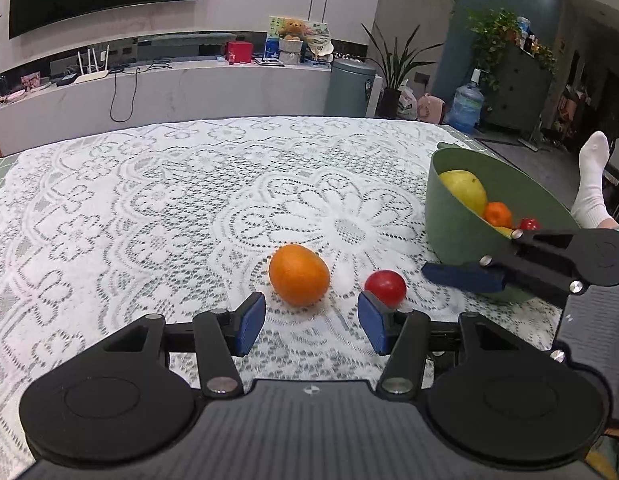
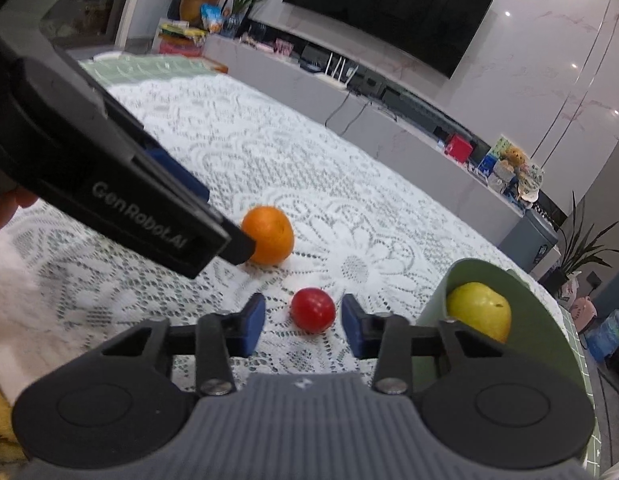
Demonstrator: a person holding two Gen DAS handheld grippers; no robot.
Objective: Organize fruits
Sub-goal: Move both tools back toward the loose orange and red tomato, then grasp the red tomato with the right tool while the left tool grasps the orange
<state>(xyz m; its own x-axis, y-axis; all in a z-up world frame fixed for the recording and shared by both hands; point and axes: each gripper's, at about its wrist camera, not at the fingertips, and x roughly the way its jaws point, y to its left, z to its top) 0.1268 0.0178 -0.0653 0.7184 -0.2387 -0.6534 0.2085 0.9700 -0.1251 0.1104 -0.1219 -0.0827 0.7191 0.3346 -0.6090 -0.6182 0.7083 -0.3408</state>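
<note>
An orange (image 1: pixel 299 275) and a small red fruit (image 1: pixel 385 288) lie on the lace tablecloth (image 1: pixel 189 208). A green bowl (image 1: pixel 461 216) at the right holds a yellow fruit (image 1: pixel 465 190), a small orange fruit (image 1: pixel 498 214) and a red one (image 1: pixel 529 224). My left gripper (image 1: pixel 311 322) is open and empty, just short of the orange. My right gripper (image 2: pixel 303 326) is open, with the red fruit (image 2: pixel 313 309) just ahead of its pads, untouched. The orange (image 2: pixel 269 235) lies farther left, the bowl (image 2: pixel 521 300) at the right. The right gripper also shows in the left wrist view (image 1: pixel 465 276), in front of the bowl.
The left gripper's body (image 2: pixel 109 184) crosses the left of the right wrist view. A white counter (image 1: pixel 169 88) with a TV above stands beyond the table. A person's socked foot (image 1: pixel 593 180) is at the far right.
</note>
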